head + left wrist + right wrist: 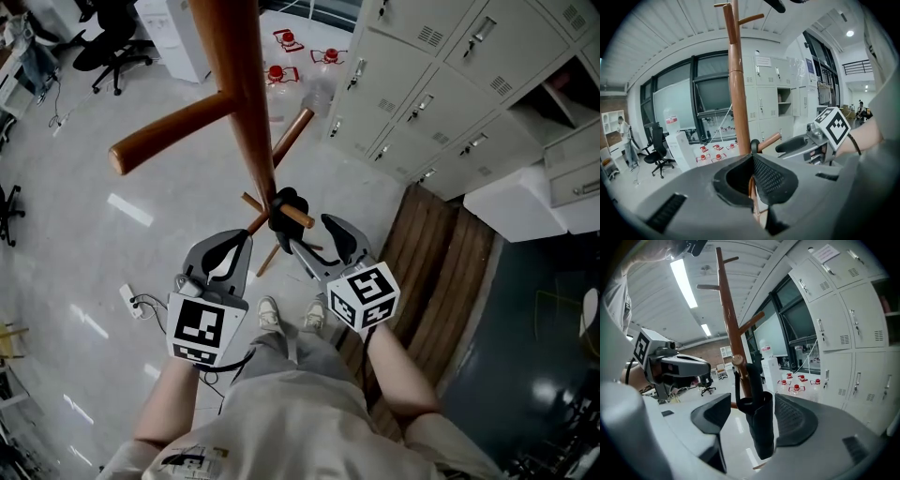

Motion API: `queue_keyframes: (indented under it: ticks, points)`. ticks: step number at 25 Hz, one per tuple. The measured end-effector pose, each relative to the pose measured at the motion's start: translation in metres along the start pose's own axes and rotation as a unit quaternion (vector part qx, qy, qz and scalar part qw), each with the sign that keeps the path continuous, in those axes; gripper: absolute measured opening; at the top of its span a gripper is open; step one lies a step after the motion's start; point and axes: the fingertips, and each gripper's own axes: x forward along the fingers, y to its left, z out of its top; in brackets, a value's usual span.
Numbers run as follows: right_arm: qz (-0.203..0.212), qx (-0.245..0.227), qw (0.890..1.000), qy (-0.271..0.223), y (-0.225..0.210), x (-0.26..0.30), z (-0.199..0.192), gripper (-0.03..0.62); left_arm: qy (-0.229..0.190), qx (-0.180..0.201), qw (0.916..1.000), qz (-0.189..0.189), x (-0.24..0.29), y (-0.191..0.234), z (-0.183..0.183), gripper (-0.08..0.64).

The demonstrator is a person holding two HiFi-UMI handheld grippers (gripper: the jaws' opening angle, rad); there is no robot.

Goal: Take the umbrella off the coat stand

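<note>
The wooden coat stand (246, 103) rises in front of me. A black folded umbrella (281, 208) hangs by its strap from a low peg (300, 217). In the right gripper view the umbrella (758, 427) dangles between the jaws of my right gripper (754, 420), which stand open, and neither pad presses on it. From above, the right gripper (314, 239) sits just right of the pole's lower pegs. My left gripper (228, 255) is left of the pole, its pads together and holding nothing. The left gripper view shows the pole (738, 93) and the strap's loop (754, 145) beyond its jaws.
Grey lockers (450, 84) line the right side, with a strip of wooden flooring (441, 272) beside them. Red-capped bottles (281, 70) lie on the floor behind the stand. An office chair (112, 47) is at the back left, and a power strip (128, 298) lies near my left gripper.
</note>
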Motion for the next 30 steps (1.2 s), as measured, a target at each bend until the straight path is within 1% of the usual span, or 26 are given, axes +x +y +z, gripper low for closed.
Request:
queue_keyframes:
  ticks: [6,12,22,30]
  points:
    - [0.0,-0.021,0.999,0.045,-0.011,0.031,-0.042,0.265,0.019,-0.01,0.9997,-0.007,0.011,-0.004,-0.023,0.008]
    - [-0.002,-0.022,0.997,0.07,-0.015,0.055,-0.072,0.275,0.015,-0.039,0.999,0.014,0.014,0.006,-0.037,0.008]
    - [-0.026,-0.031,0.997,0.069,-0.018,0.086,-0.086,0.279,0.039,-0.058,0.9975,0.005,0.013,0.0,-0.063,0.008]
    - [-0.044,-0.033,0.997,0.05,-0.024,0.096,-0.086,0.279,0.05,-0.063,0.9967,0.012,0.002,0.002,-0.077,0.008]
